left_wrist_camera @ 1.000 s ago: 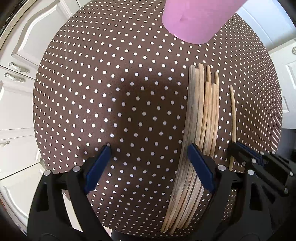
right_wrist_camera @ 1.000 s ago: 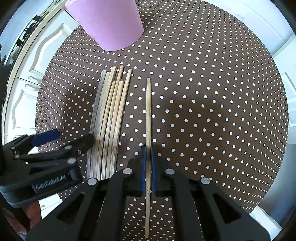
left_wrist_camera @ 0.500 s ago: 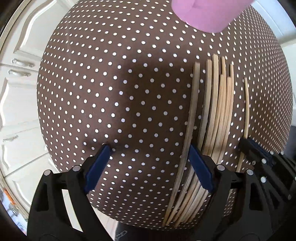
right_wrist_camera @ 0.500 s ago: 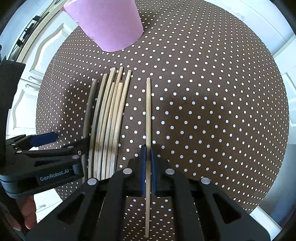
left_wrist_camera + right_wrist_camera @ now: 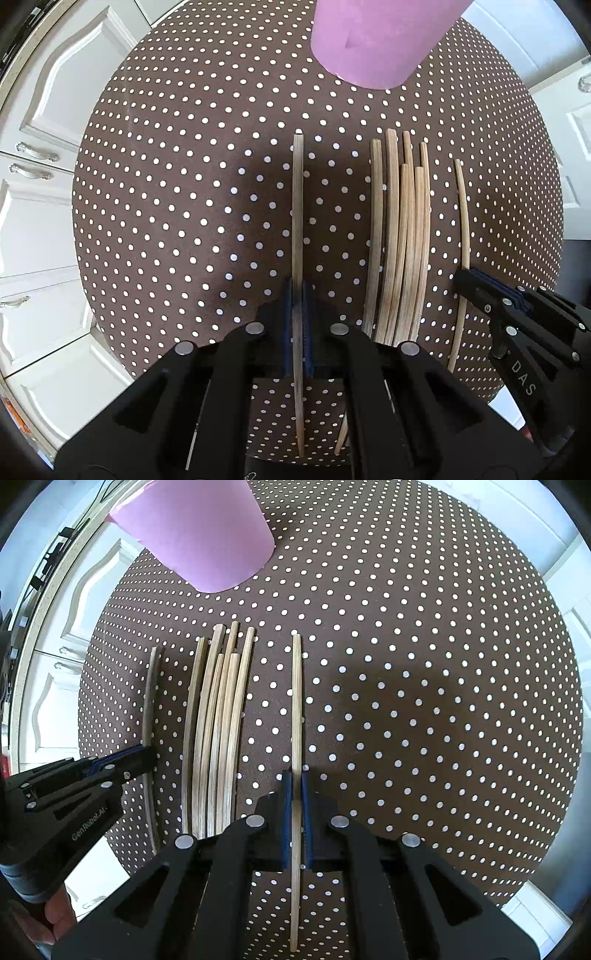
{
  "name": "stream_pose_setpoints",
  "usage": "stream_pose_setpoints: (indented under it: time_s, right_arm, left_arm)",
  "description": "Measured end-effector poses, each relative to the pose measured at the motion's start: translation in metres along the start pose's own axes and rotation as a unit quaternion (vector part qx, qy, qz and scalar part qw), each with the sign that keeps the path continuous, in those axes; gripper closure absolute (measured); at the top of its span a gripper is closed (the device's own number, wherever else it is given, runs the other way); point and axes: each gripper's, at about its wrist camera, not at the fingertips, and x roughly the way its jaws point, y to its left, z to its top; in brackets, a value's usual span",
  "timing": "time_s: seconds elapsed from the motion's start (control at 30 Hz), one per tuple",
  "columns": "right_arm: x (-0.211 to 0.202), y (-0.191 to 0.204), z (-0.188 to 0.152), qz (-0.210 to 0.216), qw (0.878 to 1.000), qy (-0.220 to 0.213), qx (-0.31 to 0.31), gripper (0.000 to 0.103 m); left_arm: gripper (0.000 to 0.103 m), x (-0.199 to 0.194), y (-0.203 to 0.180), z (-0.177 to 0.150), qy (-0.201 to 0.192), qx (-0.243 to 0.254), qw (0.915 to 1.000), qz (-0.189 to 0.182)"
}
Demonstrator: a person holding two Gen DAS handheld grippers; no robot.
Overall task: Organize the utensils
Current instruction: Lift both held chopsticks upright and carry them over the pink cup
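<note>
Each gripper pinches one chopstick (fingers pressed on it), probably for the pink cup.

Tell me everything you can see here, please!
Held sticks: two, tan wood, one darker left of the bunch, one paler right of it.
Loose sticks: six, tan, bunched between them.
Cup: one, pink, beyond the sticks.
Tablecloth: one, brown with white dots.
Cabinets: white, beside the table.
Left gripper: black with blue pads, shut on the darker stick.
Right gripper: same, shut on the paler stick.
Hand: holding the left gripper.
</note>
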Motion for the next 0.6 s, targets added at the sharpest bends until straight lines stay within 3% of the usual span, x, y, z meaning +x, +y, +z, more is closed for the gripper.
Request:
stream_pose_setpoints:
  time_s: [0.3,0.6]
  right_arm:
    - [-0.025,-0.009,-0.003,0.008,1.000,-0.027,0.013,0.099]
    - [-0.066,-0.006,-0.004,0.026,0.995,-0.091,-0.003,0.099]
  left_arm:
    - [0.097,-0.029,0.033,-0.016,-0.032,-0.009,0.9993,-0.017]
    - [0.097,-0.067,0.051,-0.013,-0.083,-0.008,0.9958,-0.038]
